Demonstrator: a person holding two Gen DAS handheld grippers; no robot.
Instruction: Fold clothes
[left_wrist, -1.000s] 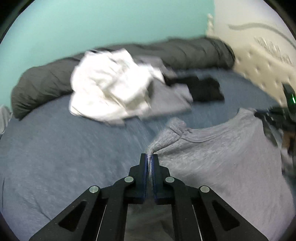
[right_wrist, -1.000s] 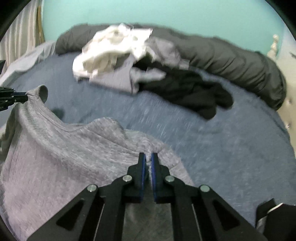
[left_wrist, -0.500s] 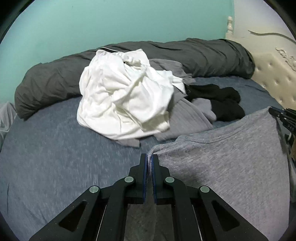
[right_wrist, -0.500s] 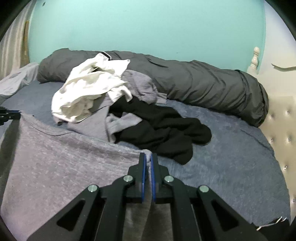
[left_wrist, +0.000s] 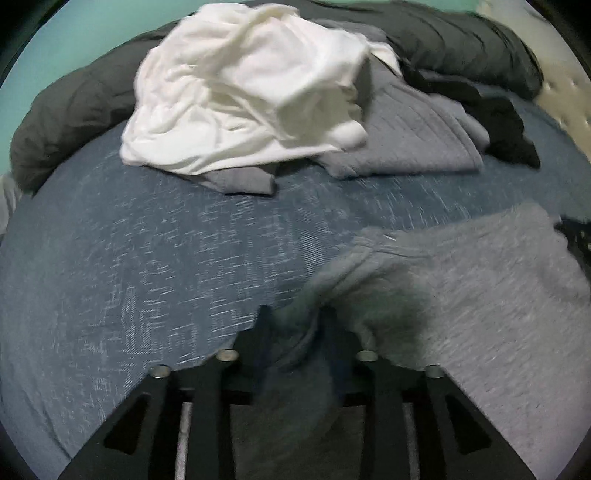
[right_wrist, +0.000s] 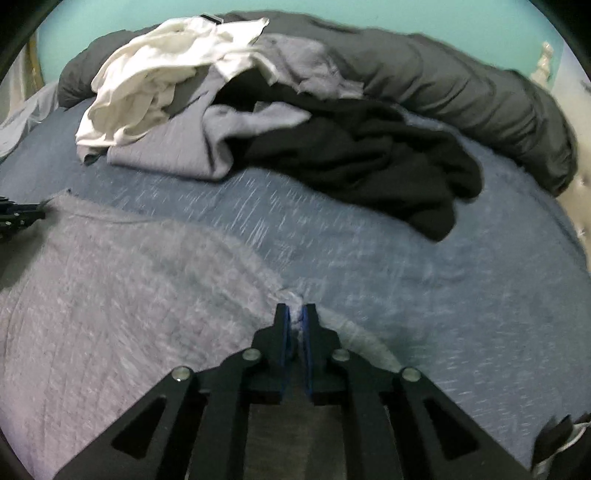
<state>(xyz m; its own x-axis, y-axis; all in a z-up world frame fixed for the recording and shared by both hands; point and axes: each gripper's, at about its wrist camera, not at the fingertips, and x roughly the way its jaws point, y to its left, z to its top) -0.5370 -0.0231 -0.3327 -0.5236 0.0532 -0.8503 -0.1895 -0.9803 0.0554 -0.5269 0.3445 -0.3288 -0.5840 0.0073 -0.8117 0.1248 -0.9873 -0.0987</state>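
Grey shirt (right_wrist: 122, 302) spread on blue bedsheet (left_wrist: 147, 266), nearest both grippers. Left gripper (left_wrist: 293, 325): jaws opening, clearly parted, shirt corner bunched loose between them, blurred. Right gripper (right_wrist: 294, 319): jaws opening, narrow gap, shirt edge between blue pads; contact with cloth unclear. Beyond: heap of white garment (left_wrist: 251, 81), grey knit (left_wrist: 402, 133), black clothing (right_wrist: 369, 155). Farthest: dark grey duvet roll (right_wrist: 461, 96) against teal wall (right_wrist: 369, 14).

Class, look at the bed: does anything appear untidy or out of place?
Yes. A white garment, grey clothes and a black garment lie crumpled in one heap on the blue bedcover, unfolded. Nothing looks damaged.
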